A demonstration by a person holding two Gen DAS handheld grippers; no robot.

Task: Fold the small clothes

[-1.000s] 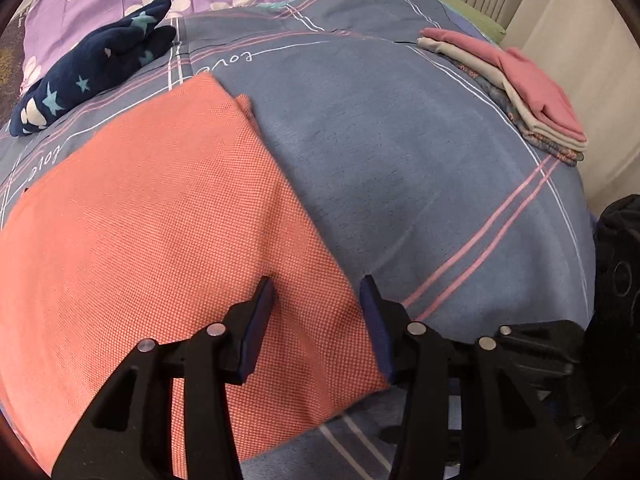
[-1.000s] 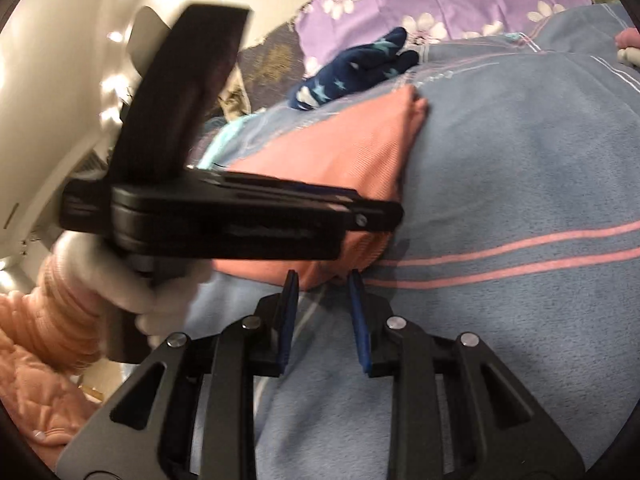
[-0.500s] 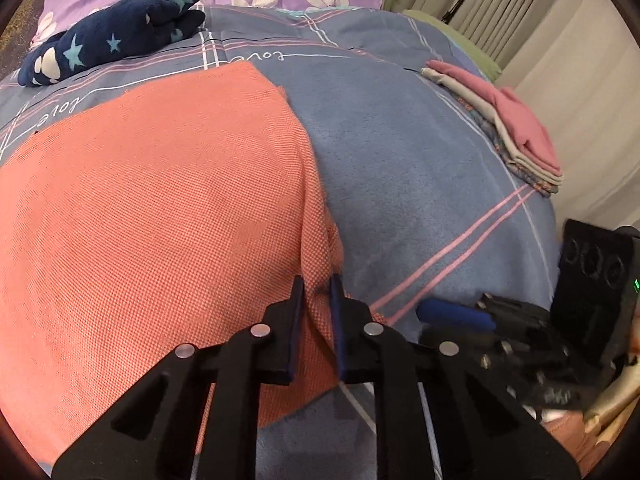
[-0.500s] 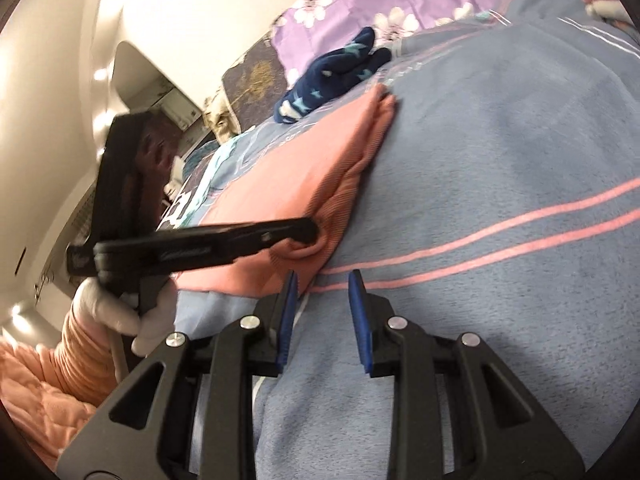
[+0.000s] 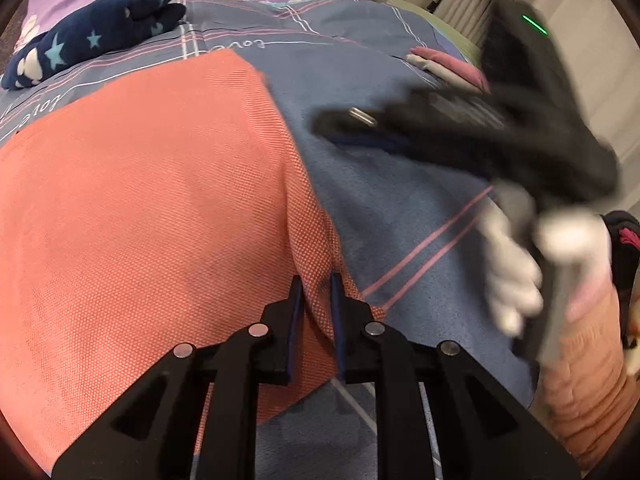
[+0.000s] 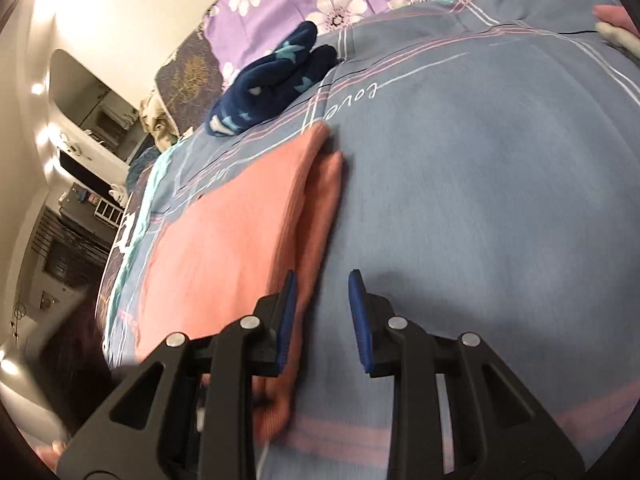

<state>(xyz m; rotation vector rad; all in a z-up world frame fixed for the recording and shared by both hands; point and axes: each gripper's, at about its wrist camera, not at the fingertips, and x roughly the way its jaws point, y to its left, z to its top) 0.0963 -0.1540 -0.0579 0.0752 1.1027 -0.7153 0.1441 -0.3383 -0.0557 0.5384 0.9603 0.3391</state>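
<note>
Left tongs (image 5: 316, 300) near "love" lettering (image 5: 240, 45)

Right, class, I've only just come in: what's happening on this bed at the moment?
A person is folding small clothes with a handheld gripper in each hand. The left gripper has its jaws shut on the near edge of a salmon cloth lying mostly flat on the blue bedspread. The right gripper hangs open just beside that cloth's folded edge, gripping nothing. A navy starred garment waits near the pillows, and a stack of folded clothes sits at the far side.
</note>
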